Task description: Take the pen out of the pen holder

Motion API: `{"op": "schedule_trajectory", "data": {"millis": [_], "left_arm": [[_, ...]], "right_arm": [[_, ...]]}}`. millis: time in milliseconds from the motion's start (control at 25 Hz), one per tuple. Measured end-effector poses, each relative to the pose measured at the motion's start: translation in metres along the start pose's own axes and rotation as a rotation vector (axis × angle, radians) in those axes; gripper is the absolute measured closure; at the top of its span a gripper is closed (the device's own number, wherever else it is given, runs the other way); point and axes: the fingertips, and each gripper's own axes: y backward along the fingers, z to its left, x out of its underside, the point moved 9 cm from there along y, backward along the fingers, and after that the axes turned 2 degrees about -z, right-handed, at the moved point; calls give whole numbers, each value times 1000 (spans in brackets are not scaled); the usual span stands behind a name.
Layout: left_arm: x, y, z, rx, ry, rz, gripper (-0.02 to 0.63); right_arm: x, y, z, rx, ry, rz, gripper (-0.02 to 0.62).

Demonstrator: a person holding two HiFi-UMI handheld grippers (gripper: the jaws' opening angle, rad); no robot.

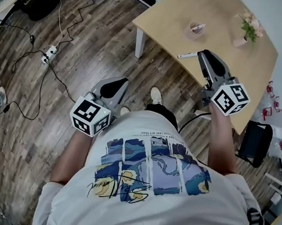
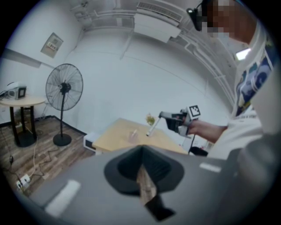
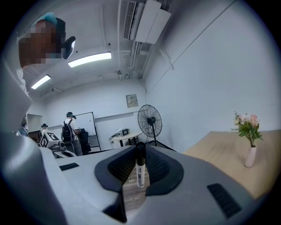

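Now the right tongs [image 1: 203, 54] grip a white, black-capped pen [image 3: 140, 166] above the worktop [image 1: 223, 17]. Left tongs [image 2: 141, 150] are clenched, empty. Beyond, a pink pen holder [image 1: 195, 30] contains one pale item; a vase [image 1: 240, 42] holds flowers.

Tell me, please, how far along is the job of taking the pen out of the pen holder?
Done: the pen is out of the pen holder, which stands apart on the table. In hand: the right tool is clamped on the pen, above the table. The left tool holds nothing. Left: probably only putting the pen down.
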Motion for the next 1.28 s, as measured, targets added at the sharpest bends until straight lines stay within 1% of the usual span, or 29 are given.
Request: {"op": "schedule_trajectory", "data": {"millis": [240,600,1280], "left_arm": [[11,18,0,0,13,-2,597],[21,33,0,6,19,-5,597],[24,37,-1,-2,24,3,597]], "right_arm": [[4,7,30,-28,18,31,535],[2,10,53,-47,31,42,535],[-1,13,59,-64,38,40,535]]}}
